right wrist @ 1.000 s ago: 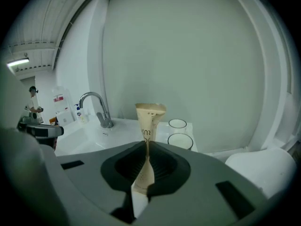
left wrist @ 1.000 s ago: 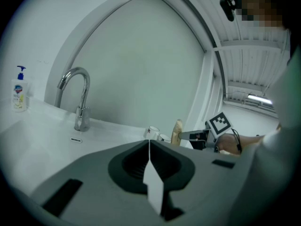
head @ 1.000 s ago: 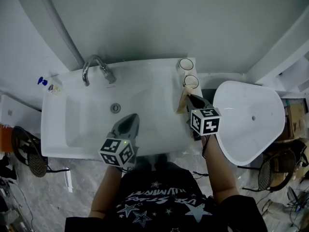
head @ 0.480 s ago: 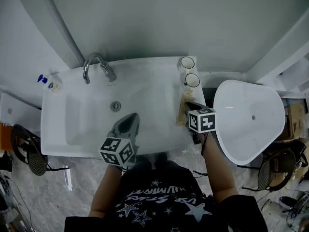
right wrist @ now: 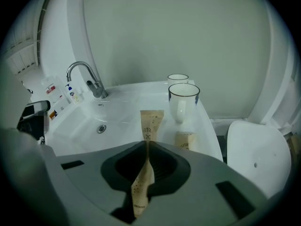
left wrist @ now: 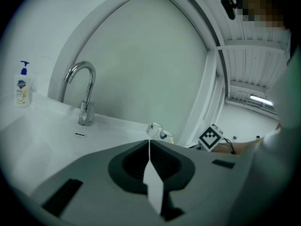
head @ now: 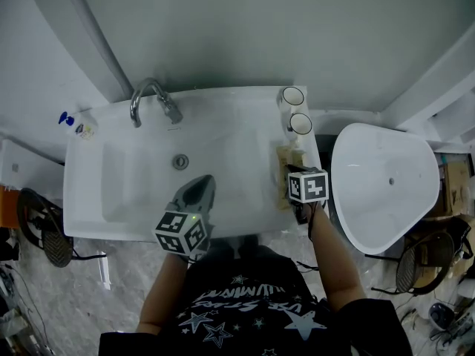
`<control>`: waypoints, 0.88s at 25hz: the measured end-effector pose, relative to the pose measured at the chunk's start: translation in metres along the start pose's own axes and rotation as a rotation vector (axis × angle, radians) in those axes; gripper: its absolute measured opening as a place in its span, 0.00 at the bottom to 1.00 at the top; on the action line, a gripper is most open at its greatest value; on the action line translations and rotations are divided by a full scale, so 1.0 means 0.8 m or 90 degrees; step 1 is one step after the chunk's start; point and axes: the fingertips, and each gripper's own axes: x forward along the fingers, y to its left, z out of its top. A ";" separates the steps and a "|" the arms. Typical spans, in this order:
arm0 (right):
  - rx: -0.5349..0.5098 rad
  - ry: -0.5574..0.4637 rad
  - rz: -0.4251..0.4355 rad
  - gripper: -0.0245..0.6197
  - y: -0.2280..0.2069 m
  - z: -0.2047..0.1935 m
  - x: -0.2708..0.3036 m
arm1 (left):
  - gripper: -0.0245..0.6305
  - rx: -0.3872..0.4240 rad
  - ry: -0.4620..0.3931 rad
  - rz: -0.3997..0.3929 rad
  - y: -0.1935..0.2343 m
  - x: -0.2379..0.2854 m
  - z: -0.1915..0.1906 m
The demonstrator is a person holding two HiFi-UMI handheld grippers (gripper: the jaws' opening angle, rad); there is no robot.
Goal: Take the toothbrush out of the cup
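On sink's [head: 111,199] right ledge two cups [right wrist: 183,100], one tan packet [right wrist: 184,139]; right gripper [right wrist: 146,142] clamps one tan, printed paper-wrapped toothbrush [right wrist: 151,122]; left gripper [left wrist: 149,142] jaws together, empty.

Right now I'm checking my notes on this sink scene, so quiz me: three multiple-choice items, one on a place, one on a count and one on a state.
1. Where do the cups stand?
A. down in the basin
B. on the sink rim, at the head view's right
C. on the floor

2. How many cups are there?
A. one
B. two
C. four

3. The right gripper is:
A. open and empty
B. shut on a tan packet
C. shut on a cup

Answers:
1. B, both sit on the rim's far corner.
2. B, two round mouths show side by side.
3. B, the packet is pinched between its closed jaws.
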 end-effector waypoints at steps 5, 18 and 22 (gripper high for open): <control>0.015 0.033 -0.019 0.09 -0.003 -0.019 0.011 | 0.07 -0.001 0.004 -0.003 0.005 -0.002 -0.001; 0.012 0.031 -0.072 0.16 -0.007 -0.023 0.025 | 0.07 0.000 0.013 -0.027 0.026 -0.002 0.000; 0.019 0.009 -0.091 0.22 -0.008 -0.016 0.018 | 0.07 0.002 0.018 -0.039 0.034 -0.003 0.002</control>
